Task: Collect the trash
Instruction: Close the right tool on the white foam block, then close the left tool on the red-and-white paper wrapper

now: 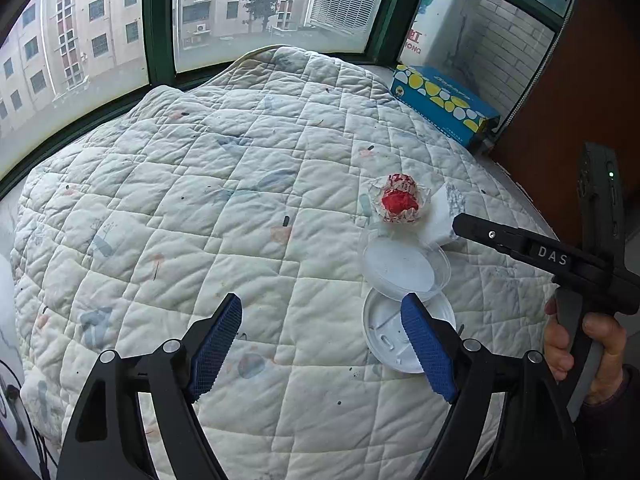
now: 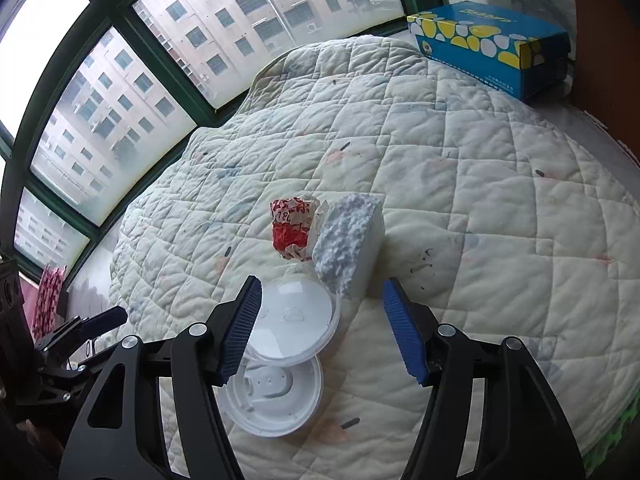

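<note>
While both tongs gape, crumpled wrapper (image 2: 293, 229), rough foam block (image 2: 349, 245), quilted blanket (image 2: 480, 208)

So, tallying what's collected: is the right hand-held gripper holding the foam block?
No, the right hand-held gripper is open, and the foam block lies on the quilt.

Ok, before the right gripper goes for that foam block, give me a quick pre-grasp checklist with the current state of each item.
1. Right gripper jaws open: ok.
2. Foam block in front of the right jaws, not yet between them: ok.
3. Block clear of neighbours: not ok; the red wrapper sits against it and the clear lid lies close.
4. Left gripper open and empty: ok.
5. White lid free of the block: ok.
6. Trash bin in view: not ok, none visible.
</note>
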The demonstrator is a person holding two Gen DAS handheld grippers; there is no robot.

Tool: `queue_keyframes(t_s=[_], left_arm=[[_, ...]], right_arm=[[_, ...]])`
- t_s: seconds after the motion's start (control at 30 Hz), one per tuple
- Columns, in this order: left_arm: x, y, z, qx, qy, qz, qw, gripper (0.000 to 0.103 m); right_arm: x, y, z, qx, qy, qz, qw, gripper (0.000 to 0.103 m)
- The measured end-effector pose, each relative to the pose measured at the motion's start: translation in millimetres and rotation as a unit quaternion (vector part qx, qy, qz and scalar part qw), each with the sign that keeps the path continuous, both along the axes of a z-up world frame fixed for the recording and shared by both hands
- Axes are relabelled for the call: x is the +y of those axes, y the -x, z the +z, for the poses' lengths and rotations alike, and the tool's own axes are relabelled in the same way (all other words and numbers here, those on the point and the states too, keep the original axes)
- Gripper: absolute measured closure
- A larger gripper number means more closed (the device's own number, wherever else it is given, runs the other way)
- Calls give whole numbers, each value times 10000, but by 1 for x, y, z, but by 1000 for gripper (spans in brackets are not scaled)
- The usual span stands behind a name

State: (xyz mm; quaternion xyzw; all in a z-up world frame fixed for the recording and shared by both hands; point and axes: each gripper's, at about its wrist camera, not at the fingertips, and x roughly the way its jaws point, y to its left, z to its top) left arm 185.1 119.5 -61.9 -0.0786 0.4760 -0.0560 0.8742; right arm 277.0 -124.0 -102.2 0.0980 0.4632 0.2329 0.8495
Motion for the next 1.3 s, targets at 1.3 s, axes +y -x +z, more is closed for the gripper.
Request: queue_keyframes(t_s=[1.3], left_arm=[[-102,-144,-51,400,-285,-648,9967,28]], right_arm=[[-58,25,6,-374,1507,-199,9877,68]])
